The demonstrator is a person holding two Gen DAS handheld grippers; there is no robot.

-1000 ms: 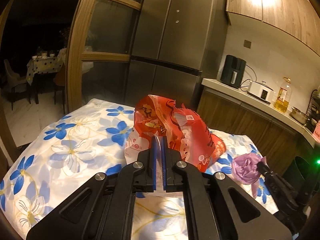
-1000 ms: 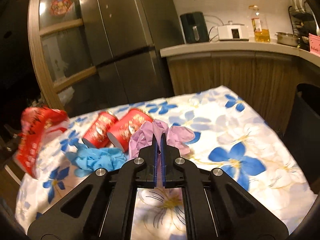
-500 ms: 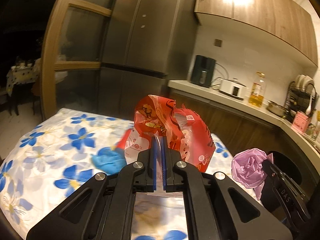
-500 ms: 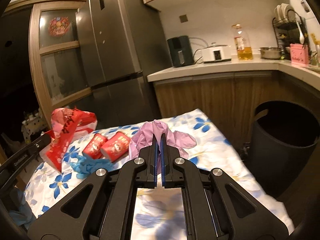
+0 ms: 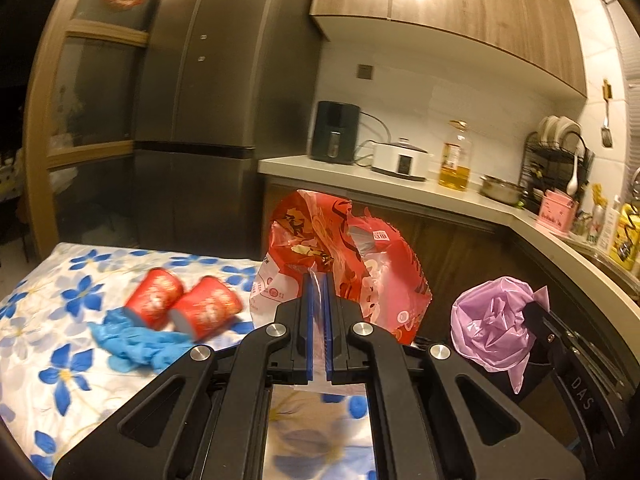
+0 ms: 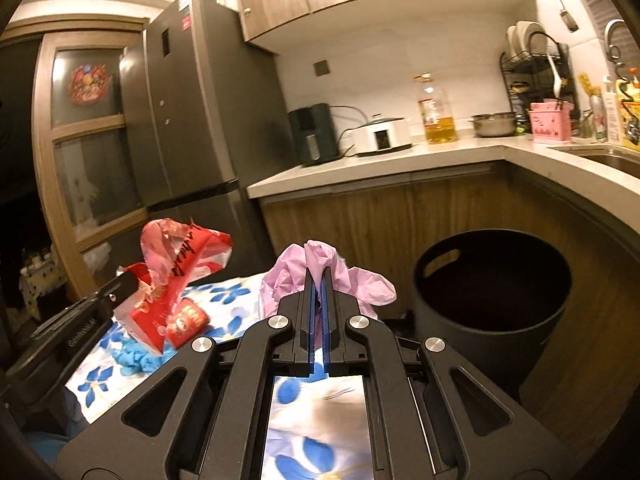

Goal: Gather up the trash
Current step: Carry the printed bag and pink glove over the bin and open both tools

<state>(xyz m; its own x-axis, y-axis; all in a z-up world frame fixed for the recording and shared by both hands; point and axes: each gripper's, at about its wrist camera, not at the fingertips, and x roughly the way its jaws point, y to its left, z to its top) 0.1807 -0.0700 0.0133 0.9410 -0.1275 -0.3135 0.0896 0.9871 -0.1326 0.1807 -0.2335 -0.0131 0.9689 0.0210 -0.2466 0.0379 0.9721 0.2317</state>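
Note:
My left gripper [image 5: 319, 280] is shut on a red and white snack bag [image 5: 360, 264] and holds it in the air above the table's far edge. My right gripper [image 6: 319, 276] is shut on a crumpled purple plastic bag [image 6: 360, 282], lifted off the table. The purple bag also shows in the left wrist view [image 5: 492, 320], and the red bag in the right wrist view [image 6: 176, 276]. A black round trash bin [image 6: 492, 300] stands open on the floor to the right of the right gripper. Two red paper cups [image 5: 180, 304] and a blue glove [image 5: 140, 342] lie on the table.
The table has a white cloth with blue flowers [image 5: 48, 320]. Behind it stand a grey fridge [image 6: 192, 120] and a wooden counter [image 6: 400, 160] with an air fryer, a cooker, an oil bottle and a dish rack. A glass door [image 6: 80, 140] is at the left.
Both grippers have lifted with their bags and swung to the right, away from the table's middle. The black bin has come into the right wrist view and grown larger.

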